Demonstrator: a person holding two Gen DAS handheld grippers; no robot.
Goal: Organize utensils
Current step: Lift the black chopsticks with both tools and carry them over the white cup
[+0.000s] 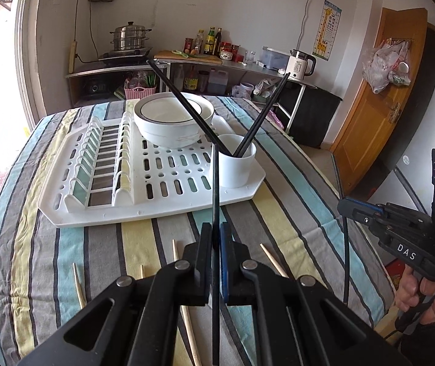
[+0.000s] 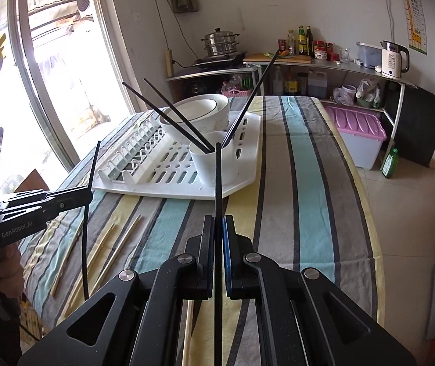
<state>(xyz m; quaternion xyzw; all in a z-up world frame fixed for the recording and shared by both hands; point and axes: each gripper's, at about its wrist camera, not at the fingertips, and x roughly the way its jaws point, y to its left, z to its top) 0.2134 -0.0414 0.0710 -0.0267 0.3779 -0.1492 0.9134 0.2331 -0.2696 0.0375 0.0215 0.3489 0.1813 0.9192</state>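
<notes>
Black chopstick [image 1: 215, 183] clamped in left tongs [image 1: 216, 238], another [image 2: 217, 183] in right tongs [image 2: 218, 228]; striped tablecloth [image 2: 303, 183] rightward seemingly clear.

Two loose black chopsticks, one [image 1: 215, 183] pinched upright above the striped cloth, the other [image 2: 217, 180] likewise. White cup [image 1: 236, 164] on the white drying rack [image 1: 156, 210] corner holds black chopsticks [image 1: 187, 106] leaning outward. Pale wooden chopsticks [image 2: 120, 244] lie scattered flat on the cloth in front of the rack

Black chopsticks [image 1: 215, 189]; white cup [image 1: 236, 164].
</notes>
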